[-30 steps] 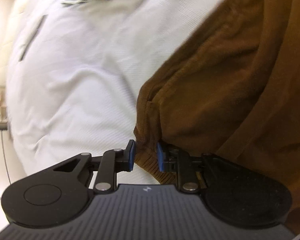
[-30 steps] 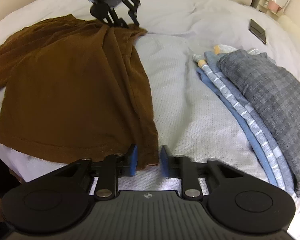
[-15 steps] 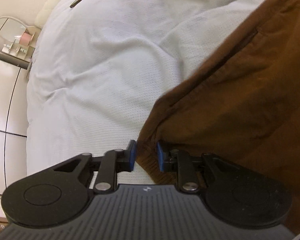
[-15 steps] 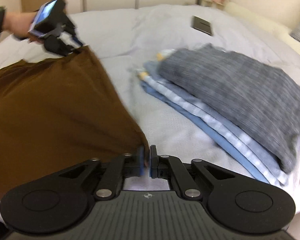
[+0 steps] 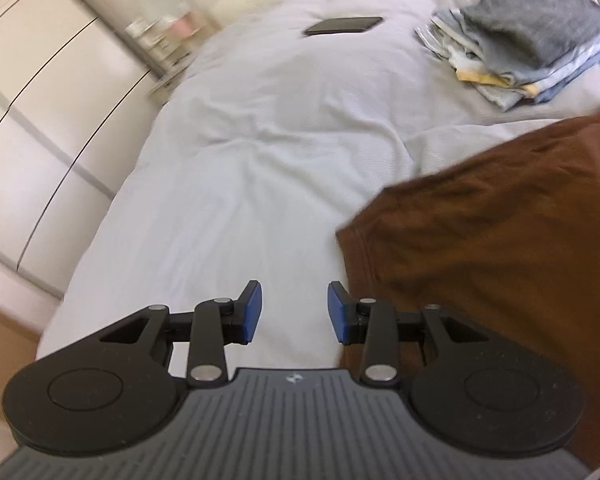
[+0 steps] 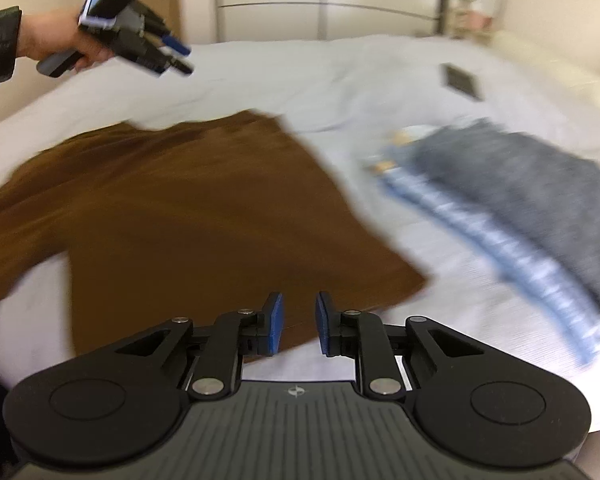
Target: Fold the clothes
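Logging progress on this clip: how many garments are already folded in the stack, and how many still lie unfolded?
At least 3 folded in the stack: a grey one on top, blue-striped and pale yellow-trimmed ones beneath; more may be hidden. 1 unfolded: the brown shirt, spread left of it.

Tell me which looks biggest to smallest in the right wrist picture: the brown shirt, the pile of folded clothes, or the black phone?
1. brown shirt, largest
2. pile of folded clothes
3. black phone, smallest

The phone lies farthest from the camera, so it looks extra small.
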A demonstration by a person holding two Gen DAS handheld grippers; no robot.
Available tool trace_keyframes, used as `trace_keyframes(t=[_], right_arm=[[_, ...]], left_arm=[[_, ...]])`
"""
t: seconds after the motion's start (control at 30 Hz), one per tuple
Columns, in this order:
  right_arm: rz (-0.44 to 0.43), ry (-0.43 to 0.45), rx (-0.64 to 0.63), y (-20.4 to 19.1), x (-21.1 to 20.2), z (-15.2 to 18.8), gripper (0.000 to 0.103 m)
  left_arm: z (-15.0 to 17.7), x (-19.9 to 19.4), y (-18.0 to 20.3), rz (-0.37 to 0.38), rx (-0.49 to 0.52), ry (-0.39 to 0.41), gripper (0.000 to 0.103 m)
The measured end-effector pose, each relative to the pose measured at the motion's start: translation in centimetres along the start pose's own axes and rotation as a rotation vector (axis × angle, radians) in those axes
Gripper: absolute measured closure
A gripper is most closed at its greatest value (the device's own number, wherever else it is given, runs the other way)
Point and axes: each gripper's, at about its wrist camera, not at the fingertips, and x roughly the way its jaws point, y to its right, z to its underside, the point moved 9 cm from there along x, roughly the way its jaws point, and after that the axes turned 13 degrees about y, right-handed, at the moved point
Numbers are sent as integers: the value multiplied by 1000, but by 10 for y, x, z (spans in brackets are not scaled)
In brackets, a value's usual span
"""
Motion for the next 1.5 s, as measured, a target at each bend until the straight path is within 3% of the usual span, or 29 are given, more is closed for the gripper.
trace_keyframes(t=[0.17, 0.37, 0.5, 0.63, 0.83, 1.0, 1.1, 1.13, 1.17, 1.2, 1.27, 1.33, 1.4, 1.5], right_arm=[[-116, -8, -37, -53, -7, 6, 67], [-179, 36, -111, -94, 1, -23, 67], [-263, 102, -243, -124, 47, -78, 67], [-383, 121, -374, -159, 128, -137, 67], [-494, 52, -388, -208, 268, -192, 67], [-583, -78, -314, -237, 342, -196, 67], [-622, -132, -304, -247, 357, -190, 67], [-625, -157, -299, -250, 360, -187, 65], [-624, -178, -295, -252, 362, -185, 71], [-622, -175, -300, -253, 363, -185, 74], [-611, -130, -315, -254, 361, -192, 95], [-596, -50, -296, -253, 357, -210, 103], [-581, 1, -278, -255, 357, -224, 103], [-580, -12, -309, -262, 358, -224, 103]], left_arm=[[78, -69, -14, -61, -128, -119, 64], [163, -84, -43, -86, -414, -217, 66], [189, -76, -48, -71, -587, -202, 67], [202, -80, -45, -31, -696, -142, 68], [210, -77, -41, 2, -745, -59, 68], [211, -71, -40, 20, -715, -25, 68], [212, -69, -36, 37, -686, -16, 74], [212, -68, -35, 43, -686, -13, 86], [212, -69, -34, 48, -686, -7, 95], [211, -70, -35, 35, -681, 3, 95], [209, -73, -39, -6, -666, 27, 96], [209, -72, -43, -39, -666, 34, 96], [213, -67, -44, -42, -679, 19, 96], [216, -66, -44, -47, -691, 2, 94]])
